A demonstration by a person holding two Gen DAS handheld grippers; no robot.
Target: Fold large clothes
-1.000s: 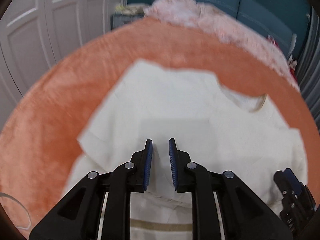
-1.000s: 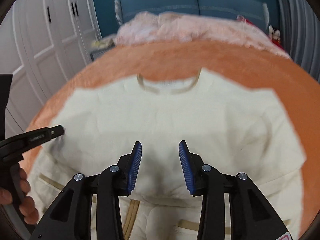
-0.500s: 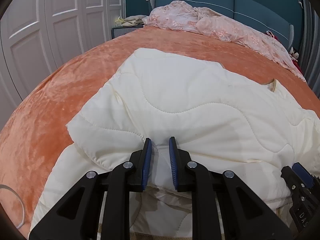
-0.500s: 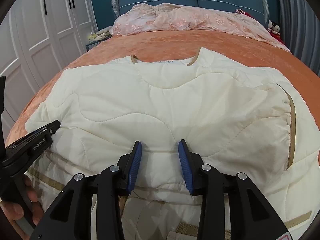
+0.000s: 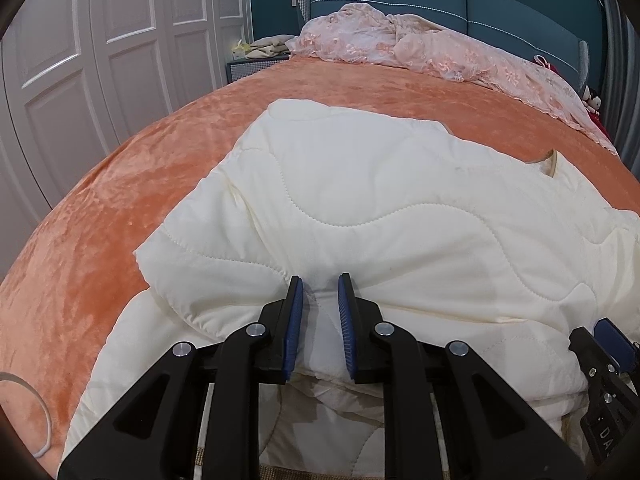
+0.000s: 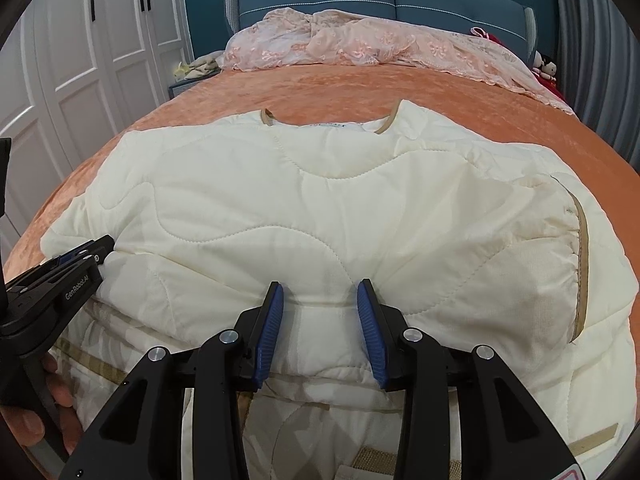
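I hold a cream quilted jacket (image 6: 320,208) that lies spread across the orange bed (image 5: 120,208), collar away from me, its near part doubled over so a thick folded edge runs toward me. My left tongs (image 5: 319,312) are clamped on a pinch of that edge near the jacket's left side, the fabric puckering between the blue pads (image 5: 296,320). My right tongs (image 6: 320,320) stand wider, but they too are closed on the padded edge, the bulk filling the gap between the pads. I judge the jacket light and soft, puffy rather than stiff, with a smooth shell that could slide out of a shallow bite; its layers may also shift over one another. So the hold belongs deep on the edge, all layers caught together, one grip toward each side so the span stays taut and doesn't sag in the middle. A pink lace cover (image 6: 360,44) is heaped by the headboard, well apart from the jacket.
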